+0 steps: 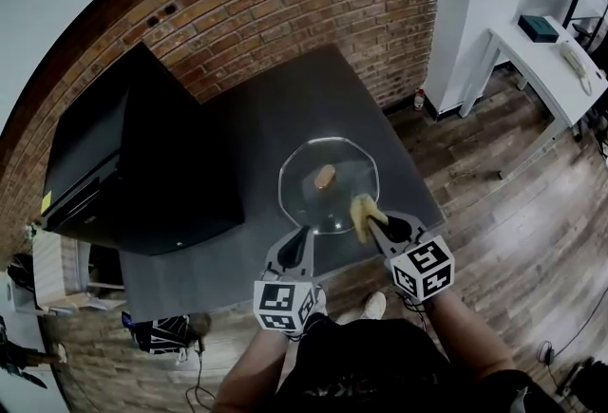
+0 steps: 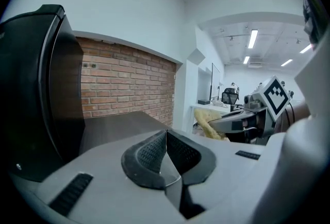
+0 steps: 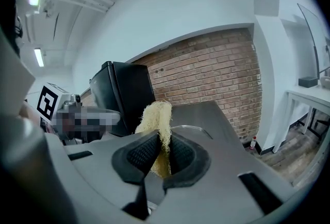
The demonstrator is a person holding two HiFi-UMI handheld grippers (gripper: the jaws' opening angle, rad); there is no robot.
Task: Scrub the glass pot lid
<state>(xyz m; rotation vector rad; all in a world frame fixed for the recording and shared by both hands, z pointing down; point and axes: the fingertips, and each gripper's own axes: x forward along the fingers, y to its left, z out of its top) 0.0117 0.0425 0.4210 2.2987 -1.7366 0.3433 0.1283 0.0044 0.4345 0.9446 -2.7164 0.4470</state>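
The round glass pot lid point(image 1: 334, 161) with a tan knob point(image 1: 324, 177) lies near the front edge of the dark grey table point(image 1: 237, 122). My left gripper point(image 1: 300, 235) sits at the lid's near-left rim; in the left gripper view its jaws point(image 2: 166, 158) are shut, with a thin glass edge point(image 2: 173, 181) showing between them. My right gripper point(image 1: 378, 227) is shut on a yellow fibrous scrubber point(image 1: 366, 213), which rests over the lid's near-right rim. In the right gripper view the scrubber point(image 3: 154, 117) sticks up from between the pads point(image 3: 142, 155), with the lid's rim point(image 3: 191, 128) just beyond.
A large black appliance point(image 1: 133, 164) covers the table's left part. A brick wall point(image 1: 313, 3) runs behind the table. To the right are wooden floor, a small bottle point(image 1: 419, 99) by the wall and a white desk point(image 1: 551, 60). The table's front edge is right at my grippers.
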